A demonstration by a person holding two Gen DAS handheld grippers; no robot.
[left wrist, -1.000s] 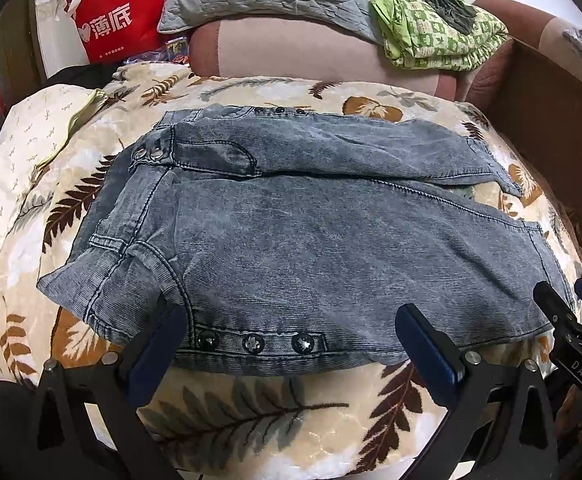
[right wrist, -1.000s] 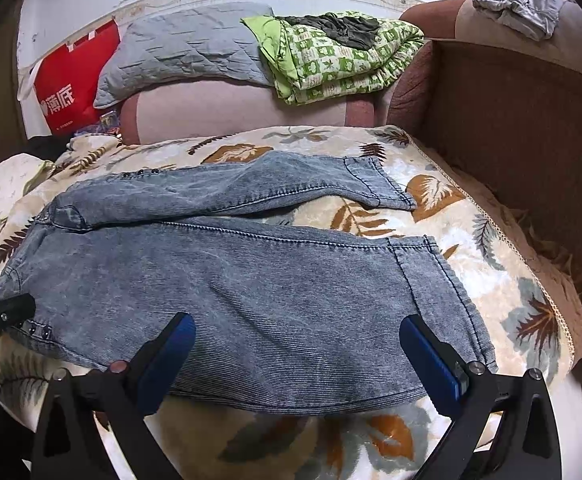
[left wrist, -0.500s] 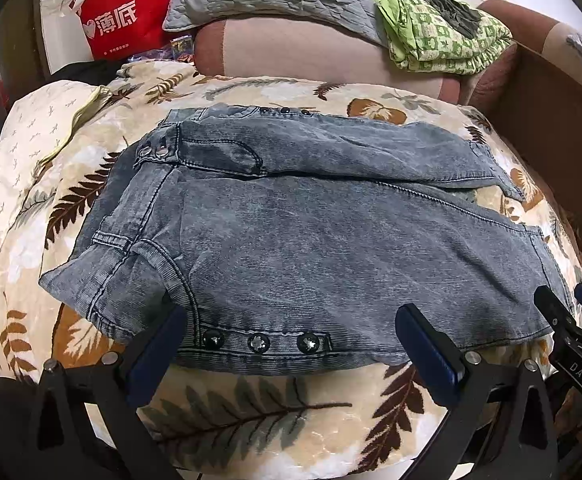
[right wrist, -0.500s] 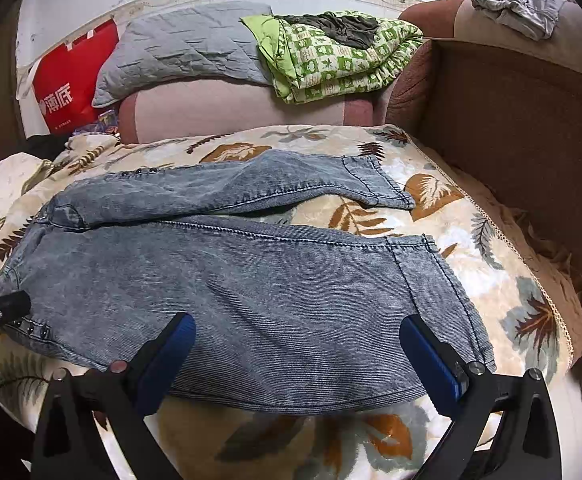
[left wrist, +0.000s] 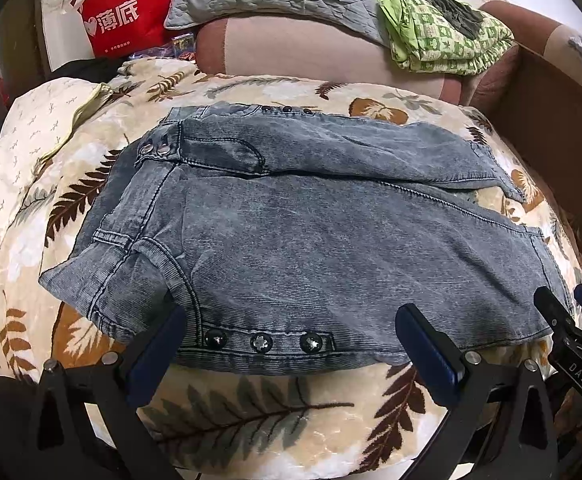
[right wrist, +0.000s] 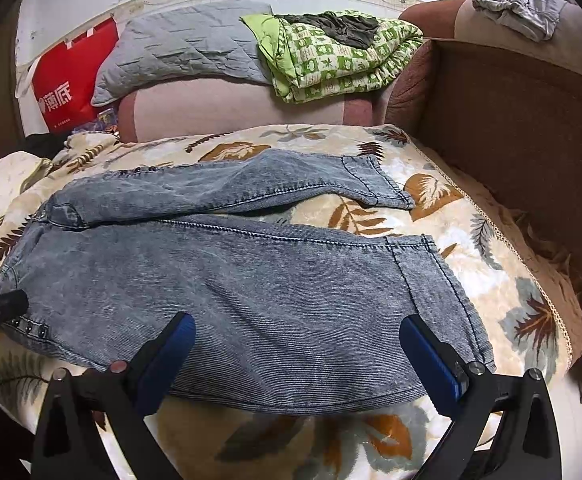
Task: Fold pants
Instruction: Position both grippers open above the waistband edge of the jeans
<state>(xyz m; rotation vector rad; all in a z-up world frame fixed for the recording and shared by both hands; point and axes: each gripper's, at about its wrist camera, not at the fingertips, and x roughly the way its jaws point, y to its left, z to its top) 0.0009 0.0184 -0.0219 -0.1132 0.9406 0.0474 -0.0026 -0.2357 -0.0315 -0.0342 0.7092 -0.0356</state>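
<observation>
One pair of grey denim pants [left wrist: 331, 240] lies spread flat on the leaf-patterned blanket [left wrist: 251, 412], waistband to the left and two legs running right, slightly parted at the hems. The left gripper [left wrist: 291, 344] and right gripper [right wrist: 297, 354] both hover with jaws wide apart and empty above the near edge. Folding looks not yet begun; I judge the next move calls for pinching that near edge at waist and hem and carrying the near leg over the far one.

Grey-blue washed denim pants [left wrist: 311, 248] lie flat just beyond both tongs, waistband left, 2 legs stretching right, 3 studs along the near edge.
</observation>
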